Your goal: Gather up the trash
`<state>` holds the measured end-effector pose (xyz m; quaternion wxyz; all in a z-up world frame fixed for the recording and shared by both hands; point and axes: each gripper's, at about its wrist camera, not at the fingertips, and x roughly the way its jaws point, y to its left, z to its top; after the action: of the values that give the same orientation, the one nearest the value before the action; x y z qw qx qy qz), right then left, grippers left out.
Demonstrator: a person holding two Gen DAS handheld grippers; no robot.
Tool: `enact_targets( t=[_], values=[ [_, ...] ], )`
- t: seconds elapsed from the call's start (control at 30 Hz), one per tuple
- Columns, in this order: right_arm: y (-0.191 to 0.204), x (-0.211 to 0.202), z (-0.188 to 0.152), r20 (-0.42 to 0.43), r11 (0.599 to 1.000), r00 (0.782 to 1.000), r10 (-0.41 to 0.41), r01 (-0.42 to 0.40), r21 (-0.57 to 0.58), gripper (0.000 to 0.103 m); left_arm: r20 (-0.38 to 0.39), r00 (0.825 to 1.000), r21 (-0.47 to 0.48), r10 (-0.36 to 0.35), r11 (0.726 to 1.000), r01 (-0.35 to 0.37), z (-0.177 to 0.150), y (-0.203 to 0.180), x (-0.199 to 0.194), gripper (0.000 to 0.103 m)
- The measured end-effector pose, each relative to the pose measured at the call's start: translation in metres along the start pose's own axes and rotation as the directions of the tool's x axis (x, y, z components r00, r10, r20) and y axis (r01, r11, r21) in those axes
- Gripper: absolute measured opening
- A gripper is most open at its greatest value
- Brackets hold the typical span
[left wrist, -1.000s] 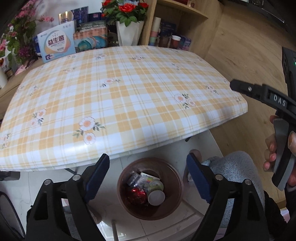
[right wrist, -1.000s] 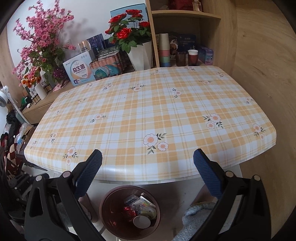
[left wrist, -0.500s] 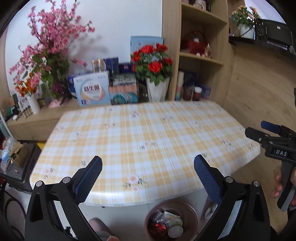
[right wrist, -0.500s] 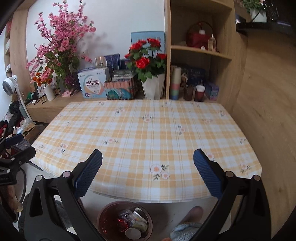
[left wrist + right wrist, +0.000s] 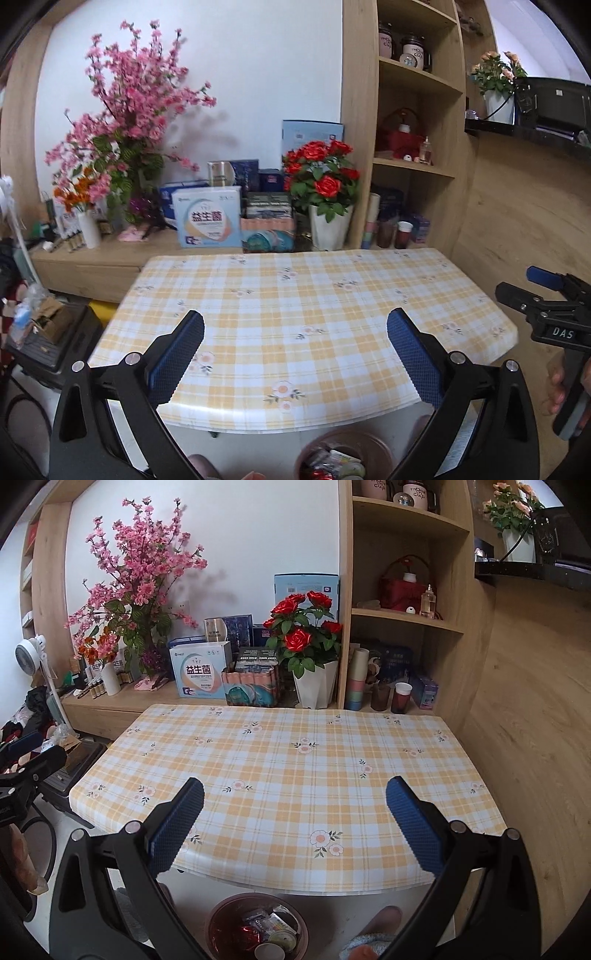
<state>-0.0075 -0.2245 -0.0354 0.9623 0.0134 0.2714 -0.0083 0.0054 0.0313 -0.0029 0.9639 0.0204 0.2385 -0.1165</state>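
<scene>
both tongs, left and right, gape empty; table looks bare, bin holds trash, so rescan.

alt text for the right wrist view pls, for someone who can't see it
The right gripper has its blue-padded fingers wide apart and empty above a table in a yellow plaid floral cloth. A round brown bin of wrappers sits on the floor below the table's near edge, and red roses in a white pot stand behind it.
</scene>
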Motion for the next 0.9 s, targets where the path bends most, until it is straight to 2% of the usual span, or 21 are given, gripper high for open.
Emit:
enact_targets(
  t=[0.9],
  values=[
    [0.004, -0.003, -0.004, -0.012, 1.000, 1.000, -0.007, 0.007, 0.010, 0.097, 0.000, 1.000, 0.024, 0.022, 0.999, -0.022, 0.000, -0.009, -0.010, 0.097]
  ],
)
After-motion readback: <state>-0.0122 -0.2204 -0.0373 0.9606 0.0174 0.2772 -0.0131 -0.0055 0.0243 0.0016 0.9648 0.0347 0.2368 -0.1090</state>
